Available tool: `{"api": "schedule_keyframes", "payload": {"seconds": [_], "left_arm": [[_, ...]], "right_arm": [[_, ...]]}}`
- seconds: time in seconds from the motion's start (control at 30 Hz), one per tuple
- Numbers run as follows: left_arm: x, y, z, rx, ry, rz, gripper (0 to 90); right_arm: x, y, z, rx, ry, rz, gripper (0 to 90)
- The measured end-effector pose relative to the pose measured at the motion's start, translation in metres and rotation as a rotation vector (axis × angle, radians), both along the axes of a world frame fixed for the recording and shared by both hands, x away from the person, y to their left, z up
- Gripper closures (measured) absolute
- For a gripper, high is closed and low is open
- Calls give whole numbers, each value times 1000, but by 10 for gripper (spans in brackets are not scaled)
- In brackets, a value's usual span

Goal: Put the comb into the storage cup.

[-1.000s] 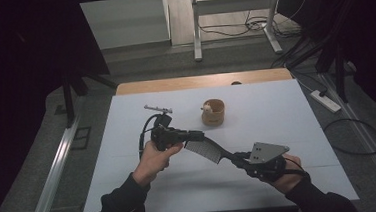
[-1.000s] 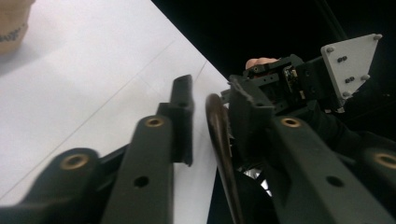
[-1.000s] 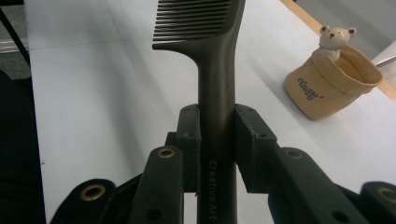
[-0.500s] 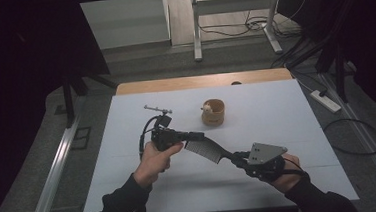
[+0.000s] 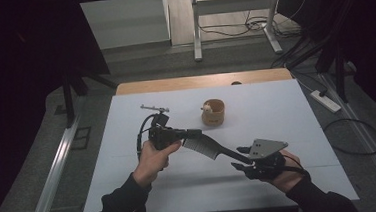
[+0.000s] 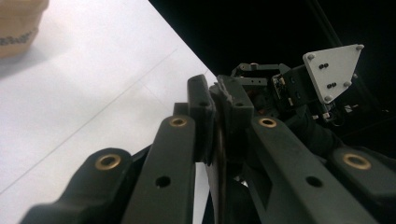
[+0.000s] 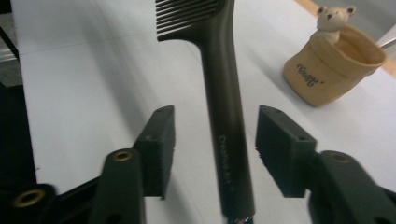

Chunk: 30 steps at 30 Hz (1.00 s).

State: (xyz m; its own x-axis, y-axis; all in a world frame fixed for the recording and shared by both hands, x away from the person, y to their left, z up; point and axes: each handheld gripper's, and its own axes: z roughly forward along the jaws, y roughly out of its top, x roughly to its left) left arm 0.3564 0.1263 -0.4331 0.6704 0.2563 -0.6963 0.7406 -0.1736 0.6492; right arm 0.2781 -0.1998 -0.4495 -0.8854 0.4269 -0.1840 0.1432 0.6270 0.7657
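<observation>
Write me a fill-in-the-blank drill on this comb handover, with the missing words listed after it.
1. The left gripper is shut on the toothed end of the black ____.
2. The right gripper has just been opening its jaws, and its pads stand ____ the comb handle, which runs between them.
3. A small toy ____ peeks out of the tan cup.
4. The cup stands on the ____ table.

Missing words: comb; apart from; bear; white

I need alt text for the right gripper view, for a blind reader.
A black comb lies between the open right gripper, its jaws clear of the handle. A tan cup holding a small bear figure stands on the white table.
</observation>
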Motion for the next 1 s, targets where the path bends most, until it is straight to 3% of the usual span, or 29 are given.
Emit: {"api": "schedule_keyframes", "payload": {"seconds": [0.17,0.43,0.63,0.83,1.0], "left_arm": [[-1,2,2,0,-13,13,833],[-1,6,6,0,-37,29,833],[-1,10,8,7,-57,46,833],[0,14,10,23,-73,64,833],[1,17,12,36,-96,74,832]], "right_arm": [[1,-1,0,11,25,0,383],[7,-5,-1,21,79,-63,211],[9,-8,0,31,98,-93,143],[13,-15,-1,43,152,-119,37],[15,-21,-3,40,174,-142,0]]}}
